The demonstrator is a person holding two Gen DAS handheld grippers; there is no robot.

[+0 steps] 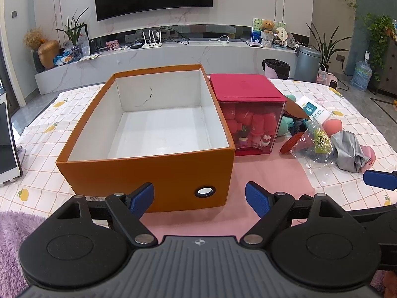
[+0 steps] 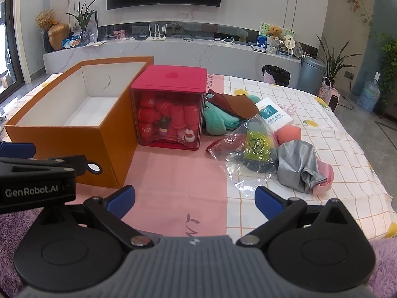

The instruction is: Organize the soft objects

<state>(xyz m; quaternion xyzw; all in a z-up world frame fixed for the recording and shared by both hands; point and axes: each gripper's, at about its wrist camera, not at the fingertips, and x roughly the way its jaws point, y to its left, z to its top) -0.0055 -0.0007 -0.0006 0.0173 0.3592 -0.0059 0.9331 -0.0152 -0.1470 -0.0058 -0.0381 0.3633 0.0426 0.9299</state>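
Observation:
An empty orange box (image 1: 148, 168) (image 2: 74, 134) with a white inside stands on the table. Right of it sits a red-lidded clear box (image 1: 248, 114) (image 2: 171, 109) full of red items. Further right lies a pile of soft things: teal cloth (image 2: 218, 121), brown fabric (image 2: 238, 104), a clear plastic bag (image 1: 315, 144) (image 2: 250, 149), grey fabric (image 1: 347, 151) (image 2: 297, 166), a pink sponge (image 2: 289, 134). My left gripper (image 1: 199, 198) hangs open just before the orange box's front wall. Nothing sits between the open fingers of my right gripper (image 2: 196, 201), which hovers over the pink mat, short of the bag.
A pink mat (image 2: 178, 181) lies on the checked lemon tablecloth (image 1: 42, 149). A white booklet (image 2: 273, 114) rests behind the pile. Purple fluffy fabric (image 1: 12, 243) lies at the near edge. A tablet (image 1: 6, 144) stands at the far left. The left gripper's body (image 2: 32, 181) shows in the right view.

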